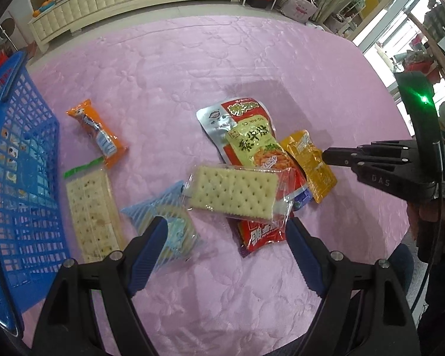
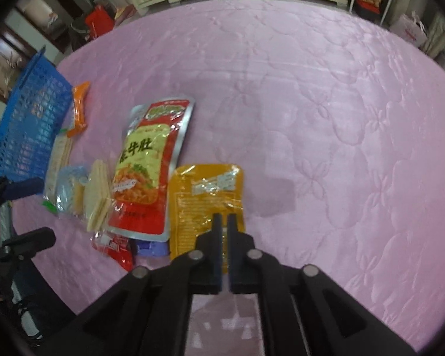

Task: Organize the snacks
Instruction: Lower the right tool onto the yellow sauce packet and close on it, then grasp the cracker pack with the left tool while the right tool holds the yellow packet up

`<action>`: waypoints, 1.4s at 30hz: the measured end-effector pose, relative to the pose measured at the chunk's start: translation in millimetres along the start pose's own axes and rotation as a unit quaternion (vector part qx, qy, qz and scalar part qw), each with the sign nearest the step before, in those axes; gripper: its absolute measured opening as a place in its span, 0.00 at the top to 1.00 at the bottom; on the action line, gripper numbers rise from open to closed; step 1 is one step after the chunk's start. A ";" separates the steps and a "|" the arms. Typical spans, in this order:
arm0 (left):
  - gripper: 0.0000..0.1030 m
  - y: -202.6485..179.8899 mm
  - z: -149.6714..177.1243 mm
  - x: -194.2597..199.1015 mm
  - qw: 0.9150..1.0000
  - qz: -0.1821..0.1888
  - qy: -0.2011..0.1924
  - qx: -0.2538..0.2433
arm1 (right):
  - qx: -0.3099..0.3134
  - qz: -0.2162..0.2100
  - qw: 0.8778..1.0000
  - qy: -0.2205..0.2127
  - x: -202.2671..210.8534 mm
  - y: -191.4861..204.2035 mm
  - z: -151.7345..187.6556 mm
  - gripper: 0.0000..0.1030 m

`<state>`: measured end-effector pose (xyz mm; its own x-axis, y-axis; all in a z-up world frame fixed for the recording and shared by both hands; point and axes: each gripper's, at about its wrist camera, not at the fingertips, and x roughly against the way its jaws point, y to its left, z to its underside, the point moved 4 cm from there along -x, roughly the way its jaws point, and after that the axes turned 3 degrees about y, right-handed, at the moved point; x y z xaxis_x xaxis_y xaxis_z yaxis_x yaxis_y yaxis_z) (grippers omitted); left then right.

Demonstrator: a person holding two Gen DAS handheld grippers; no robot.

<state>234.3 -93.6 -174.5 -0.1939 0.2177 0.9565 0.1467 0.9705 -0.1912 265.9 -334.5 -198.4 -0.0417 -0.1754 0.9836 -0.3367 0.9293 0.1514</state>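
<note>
Daylight entered from the window [image 1: 430,38] at two o'clock in the left wrist view, which was bright and sharp. The pink quilted cover [image 1: 222,74] showed soft sheen, with glare on the silver-edged pouch [image 1: 216,118]. The right wrist view was dimmer and slightly blurred, most at nine o'clock. Both fisheye pictures bent straight lines and darkened at the rim.

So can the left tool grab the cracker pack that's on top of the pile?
Probably yes. The left tool is open, nothing lies over the cracker pack, and it sits just ahead.
</note>
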 end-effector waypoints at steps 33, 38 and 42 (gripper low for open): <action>0.22 5.4 9.9 -17.6 1.000 0.009 0.000 0.008 | 0.061 0.083 0.995 0.005 -49.9 69.6 -15.1 0.64; 0.22 10.0 10.7 -15.3 1.000 0.015 0.001 0.020 | 0.062 0.070 0.996 -0.011 -52.2 82.7 -11.8 0.88; 0.22 11.5 10.4 -11.1 1.000 0.016 0.002 0.022 | 0.035 0.039 0.998 -0.022 -40.3 62.4 -6.1 0.88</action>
<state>228.1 -83.8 -189.6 -0.1866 0.2494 0.9503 0.1097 0.9665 -0.2321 252.3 -267.5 -228.1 -0.1109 -0.1184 0.9868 -0.3952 0.9162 0.0655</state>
